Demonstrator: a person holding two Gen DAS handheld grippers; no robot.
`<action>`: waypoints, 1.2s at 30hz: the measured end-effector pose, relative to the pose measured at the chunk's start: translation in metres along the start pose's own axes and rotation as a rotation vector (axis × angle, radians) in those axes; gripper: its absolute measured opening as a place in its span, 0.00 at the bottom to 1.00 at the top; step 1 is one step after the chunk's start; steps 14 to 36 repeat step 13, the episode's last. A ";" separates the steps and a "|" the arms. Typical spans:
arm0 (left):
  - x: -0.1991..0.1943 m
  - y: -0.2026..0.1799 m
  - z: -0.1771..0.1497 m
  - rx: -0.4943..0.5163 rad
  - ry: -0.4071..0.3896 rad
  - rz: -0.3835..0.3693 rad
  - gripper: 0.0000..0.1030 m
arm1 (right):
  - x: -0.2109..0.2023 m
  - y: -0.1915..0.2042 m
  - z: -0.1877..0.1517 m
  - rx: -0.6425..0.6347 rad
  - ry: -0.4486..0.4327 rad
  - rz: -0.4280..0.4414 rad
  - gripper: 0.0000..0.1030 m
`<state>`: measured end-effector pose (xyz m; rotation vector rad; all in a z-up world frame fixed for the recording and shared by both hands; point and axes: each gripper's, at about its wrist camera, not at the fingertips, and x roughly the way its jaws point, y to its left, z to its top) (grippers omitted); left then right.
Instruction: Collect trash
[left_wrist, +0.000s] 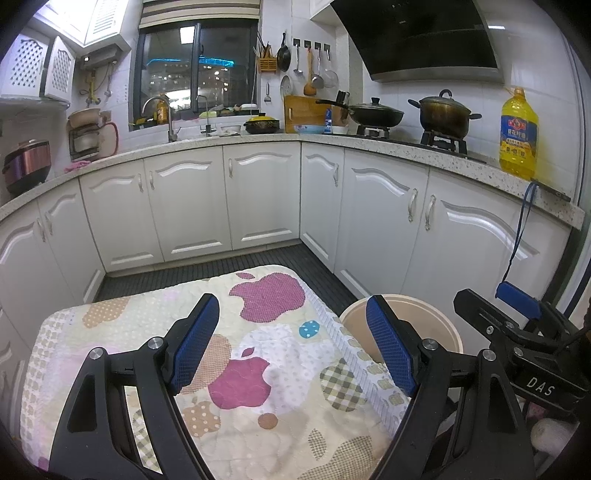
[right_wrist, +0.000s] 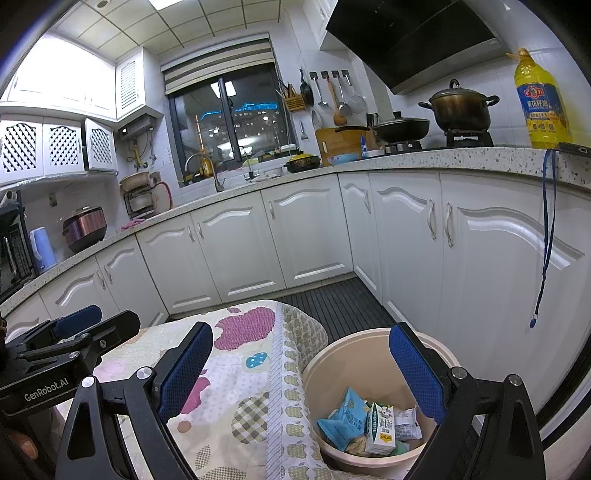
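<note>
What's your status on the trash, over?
Left gripper open, empty, over the apple-print cloth. Right gripper open, empty, above the beige bin. Wrappers and a milk carton already inside. Nothing blocking.

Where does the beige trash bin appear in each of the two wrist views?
Left wrist view: the beige trash bin is at lower right, beside the cloth-covered table, partly hidden behind a blue finger pad; its contents are not visible.
Right wrist view: it is at bottom centre-right, with wrappers and a carton inside.
Shared landmark: the yellow oil bottle on the counter.
</note>
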<state>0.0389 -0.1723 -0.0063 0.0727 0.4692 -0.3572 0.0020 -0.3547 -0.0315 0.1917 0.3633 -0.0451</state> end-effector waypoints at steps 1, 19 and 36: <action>0.000 0.000 0.000 -0.001 0.001 -0.003 0.79 | 0.000 0.000 0.000 0.001 0.001 0.000 0.93; 0.012 0.006 -0.007 -0.013 0.023 -0.056 0.79 | 0.004 -0.001 -0.001 -0.008 0.022 -0.005 0.93; 0.012 0.006 -0.007 -0.013 0.023 -0.056 0.79 | 0.004 -0.001 -0.001 -0.008 0.022 -0.005 0.93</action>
